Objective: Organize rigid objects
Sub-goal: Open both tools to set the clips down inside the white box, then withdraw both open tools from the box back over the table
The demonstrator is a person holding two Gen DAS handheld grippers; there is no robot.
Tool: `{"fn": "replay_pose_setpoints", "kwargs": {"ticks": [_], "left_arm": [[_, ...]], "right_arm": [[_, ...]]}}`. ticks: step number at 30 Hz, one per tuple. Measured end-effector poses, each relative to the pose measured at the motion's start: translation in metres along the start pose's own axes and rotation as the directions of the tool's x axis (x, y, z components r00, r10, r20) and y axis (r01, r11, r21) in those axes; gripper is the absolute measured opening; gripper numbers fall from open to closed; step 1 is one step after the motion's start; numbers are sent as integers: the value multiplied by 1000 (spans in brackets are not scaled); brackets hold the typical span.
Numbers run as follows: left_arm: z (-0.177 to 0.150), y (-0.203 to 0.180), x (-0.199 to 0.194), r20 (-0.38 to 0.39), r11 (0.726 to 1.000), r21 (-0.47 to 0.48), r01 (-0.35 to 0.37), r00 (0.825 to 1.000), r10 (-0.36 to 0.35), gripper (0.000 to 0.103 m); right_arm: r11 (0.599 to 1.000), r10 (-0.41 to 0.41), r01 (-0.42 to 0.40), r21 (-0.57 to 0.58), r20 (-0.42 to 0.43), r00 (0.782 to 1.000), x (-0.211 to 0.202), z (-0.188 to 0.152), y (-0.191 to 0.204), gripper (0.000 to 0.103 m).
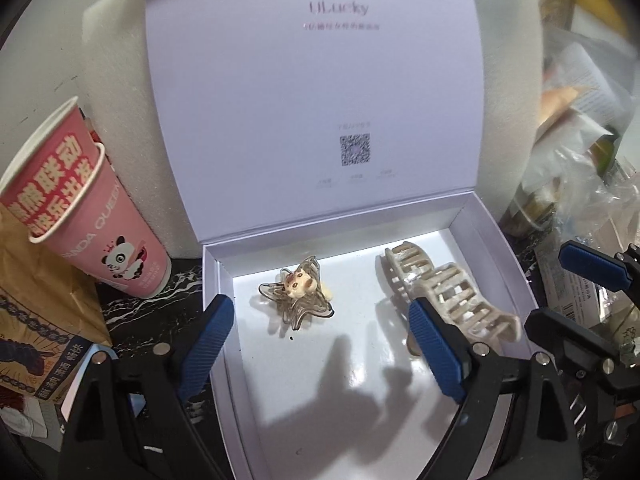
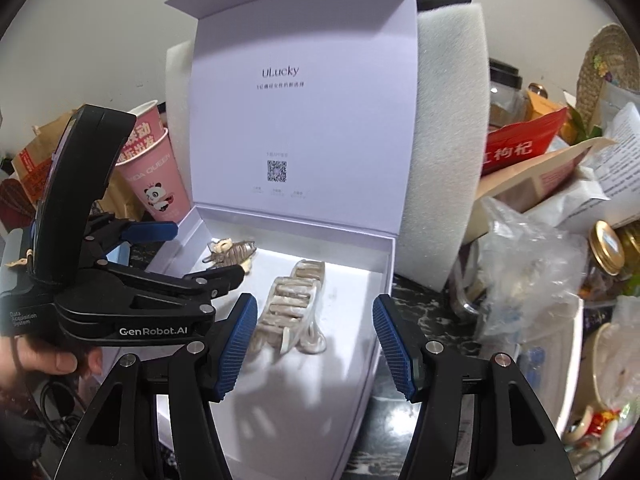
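An open white box stands with its lid upright. Inside lie a clear star-shaped hair clip with a small cat face at the left and a large beige claw clip at the right. My left gripper is open and empty above the box's near half, short of both clips. My right gripper is open and empty above the box's near right part, just behind the claw clip. The right gripper also shows in the left wrist view, and the left gripper in the right wrist view.
Two stacked pink paper cups and a brown paper bag stand left of the box. White foam stands behind the lid. Plastic bags, jars and packets crowd the right side on the dark marble counter.
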State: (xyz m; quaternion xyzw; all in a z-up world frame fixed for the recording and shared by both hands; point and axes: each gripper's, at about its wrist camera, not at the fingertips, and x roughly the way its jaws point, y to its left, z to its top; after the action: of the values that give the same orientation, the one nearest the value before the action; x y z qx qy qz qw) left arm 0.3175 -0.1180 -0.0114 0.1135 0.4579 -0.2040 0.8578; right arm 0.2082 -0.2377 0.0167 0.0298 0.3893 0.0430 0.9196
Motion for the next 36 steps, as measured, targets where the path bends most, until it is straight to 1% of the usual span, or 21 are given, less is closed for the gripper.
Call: {"fn": "replay_pose_setpoints", "kwargs": {"ticks": [9, 11, 12, 13, 14, 17, 23, 28, 32, 36], "left_arm": [[-12, -5, -35, 50, 1000, -9, -16, 999, 17, 90], [-17, 1, -51, 62, 1000, -15, -23, 998, 24, 90], [-19, 1, -55, 69, 999, -18, -26, 997, 27, 92], [-20, 2, -61, 79, 999, -24, -32, 996, 33, 103], [-22, 3, -66, 86, 999, -27, -35, 996, 37, 103], [-26, 7, -82, 114, 998, -35, -47, 992, 50, 103], [-35, 10, -112, 144, 997, -46, -56, 988, 62, 103], [-46, 8, -134, 177, 997, -49, -67, 981, 75, 103], [-56, 10, -152, 202, 996, -59, -72, 976, 83, 103], [-68, 10, -171, 222, 995, -61, -85, 970, 96, 103]], "right_arm": [[1000, -17, 18, -11, 57, 998, -35, -2, 5, 63], [1000, -16, 17, -15, 72, 997, -43, -3, 8, 63], [1000, -15, 16, -17, 78, 997, -46, -3, 9, 63], [1000, -15, 16, -18, 86, 996, -50, -3, 9, 64], [1000, -16, 18, -19, 93, 996, -54, -4, 11, 67], [1000, -17, 19, -21, 118, 993, -67, -5, 13, 70], [999, -13, 19, -36, 147, 989, -89, -11, 19, 73], [999, -5, 13, -49, 166, 986, -104, -17, 26, 73], [998, 3, 7, -56, 183, 983, -116, -22, 32, 78], [998, 10, 3, -66, 195, 981, -127, -29, 38, 78]]}}
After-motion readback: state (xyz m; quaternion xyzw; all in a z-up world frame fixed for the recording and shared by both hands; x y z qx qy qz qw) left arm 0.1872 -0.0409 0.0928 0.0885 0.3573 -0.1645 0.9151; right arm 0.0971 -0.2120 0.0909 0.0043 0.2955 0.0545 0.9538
